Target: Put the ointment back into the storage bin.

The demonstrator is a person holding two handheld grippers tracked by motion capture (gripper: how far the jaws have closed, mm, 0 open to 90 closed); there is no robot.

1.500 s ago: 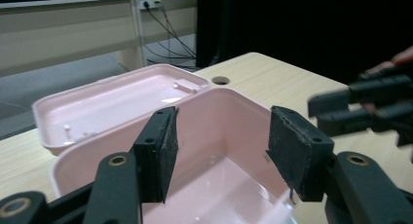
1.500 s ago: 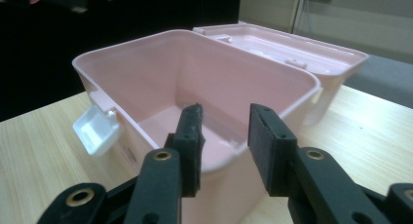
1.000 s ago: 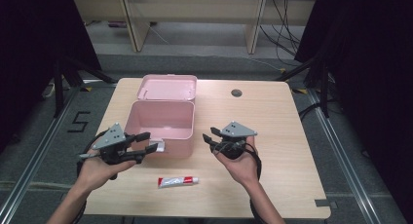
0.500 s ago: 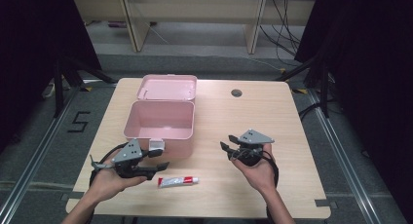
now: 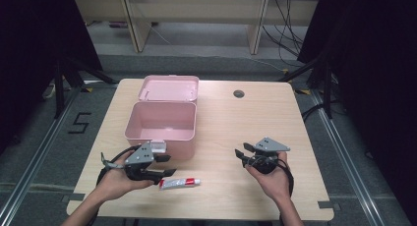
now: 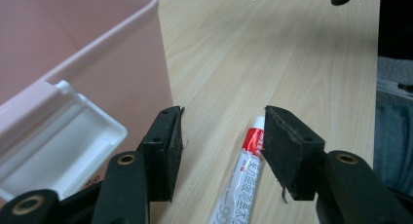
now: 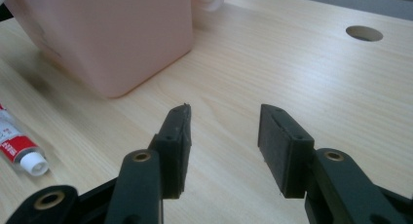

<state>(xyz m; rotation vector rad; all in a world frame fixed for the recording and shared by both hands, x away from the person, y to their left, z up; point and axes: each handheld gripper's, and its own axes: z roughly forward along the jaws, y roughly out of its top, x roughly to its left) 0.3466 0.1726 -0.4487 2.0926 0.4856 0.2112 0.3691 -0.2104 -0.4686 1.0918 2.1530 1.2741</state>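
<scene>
On counter (image 5: 221,137), near front edge, small tube (image 5: 179,183) lies flat, just in front of open pink box (image 5: 161,120). Left hand-held gripper (image 5: 164,164) spread wide, low beside tube, not pinching yet. Right hand-held gripper (image 5: 242,155) just opened wide, nothing between jaws. Box empty. Left to do, likely: grab tube, put in box.
</scene>
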